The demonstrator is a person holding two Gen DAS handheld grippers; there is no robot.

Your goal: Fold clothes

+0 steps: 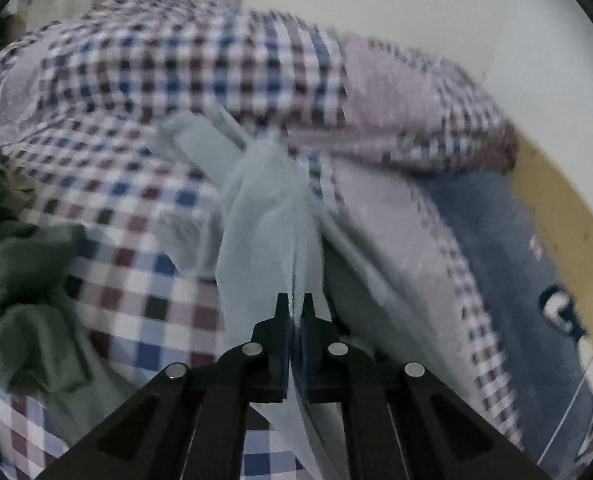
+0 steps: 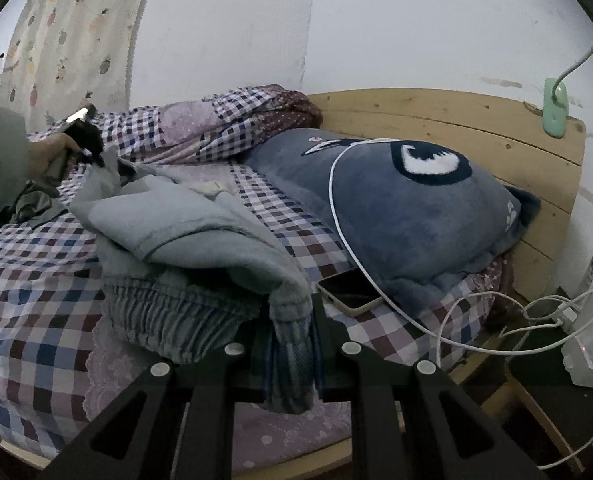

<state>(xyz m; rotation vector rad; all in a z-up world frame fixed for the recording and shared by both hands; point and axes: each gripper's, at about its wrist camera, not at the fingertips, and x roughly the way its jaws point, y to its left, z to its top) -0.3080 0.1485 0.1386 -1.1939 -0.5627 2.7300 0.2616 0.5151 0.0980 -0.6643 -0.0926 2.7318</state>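
Observation:
A light grey-blue garment point(image 2: 184, 224) with a ribbed waistband lies stretched across the checked bed cover point(image 2: 28, 304). My right gripper point(image 2: 290, 312) is shut on the waistband end of it, close to the bed's near edge. My left gripper point(image 1: 295, 304) is shut on a thin fold of the same pale fabric point(image 1: 264, 208). In the right wrist view that left gripper point(image 2: 86, 140) shows at the far left, held in a hand, pinching the garment's other end. The cloth sags in loose folds between the two.
A dark green garment point(image 1: 20, 264) lies crumpled at the left. A blue plush pillow point(image 2: 408, 208) rests against the wooden headboard point(image 2: 476, 128). A phone point(image 2: 348, 292) with a white cable point(image 2: 336, 200) sits beside the pillow. A power strip point(image 2: 588, 344) and cords stand at the right.

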